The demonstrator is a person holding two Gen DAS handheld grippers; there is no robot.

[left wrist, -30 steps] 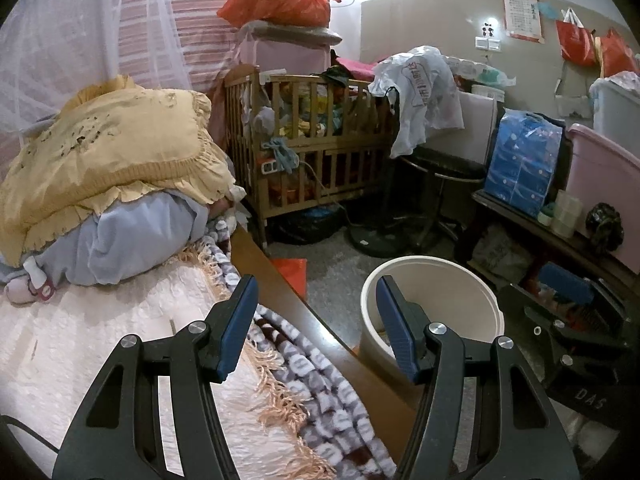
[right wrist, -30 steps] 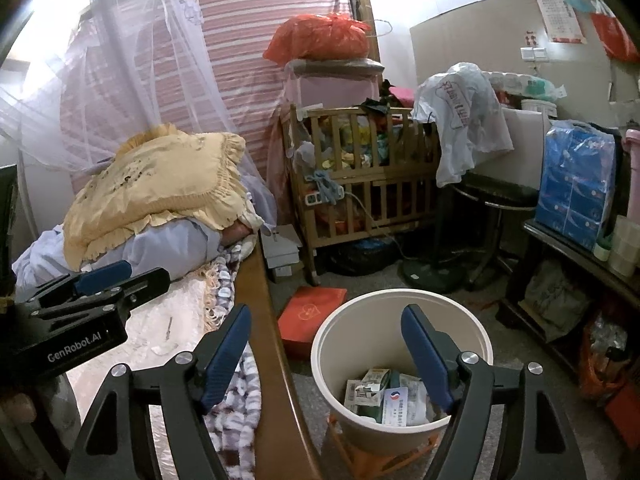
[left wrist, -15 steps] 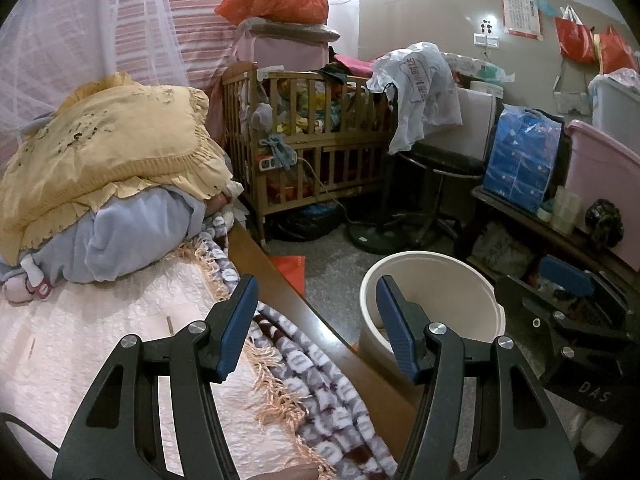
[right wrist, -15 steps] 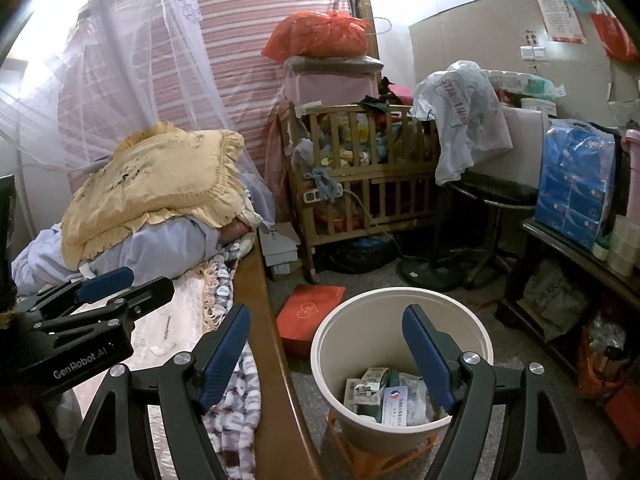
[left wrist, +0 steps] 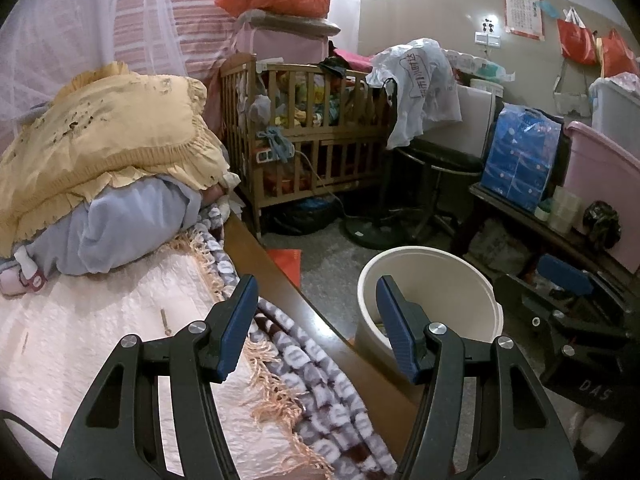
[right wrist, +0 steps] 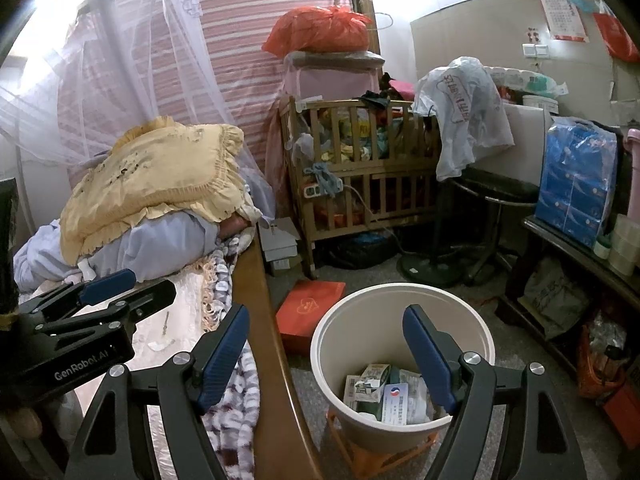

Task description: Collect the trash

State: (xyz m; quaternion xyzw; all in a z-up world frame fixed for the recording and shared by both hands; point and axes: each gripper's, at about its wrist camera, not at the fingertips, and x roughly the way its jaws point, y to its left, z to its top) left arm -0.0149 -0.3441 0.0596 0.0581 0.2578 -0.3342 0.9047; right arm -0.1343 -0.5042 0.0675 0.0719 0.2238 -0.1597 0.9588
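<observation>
A cream bin (right wrist: 332,356) stands on the floor beside the bed, with several boxes and papers (right wrist: 384,394) lying in its bottom. My right gripper (right wrist: 326,344) hangs open just above and in front of the bin, nothing between its fingers. In the left wrist view the same bin (left wrist: 372,320) sits at the right, and my left gripper (left wrist: 316,304) is open and empty over the bed's wooden side rail (left wrist: 280,280). A thin stick-like scrap (left wrist: 165,322) lies on the pink bedcover (left wrist: 80,340). The left gripper (right wrist: 96,296) also shows at the left of the right wrist view.
A yellow pillow (left wrist: 104,136) on blue bedding fills the bed's head. A wooden cot (right wrist: 360,176) stands behind, a red box (right wrist: 308,312) lies on the floor by the bin, and a stool with a fan base (right wrist: 432,268) and a cluttered shelf (right wrist: 576,264) are to the right.
Barely anything differs: the left wrist view has shifted slightly, and the right gripper hangs over the bin as before.
</observation>
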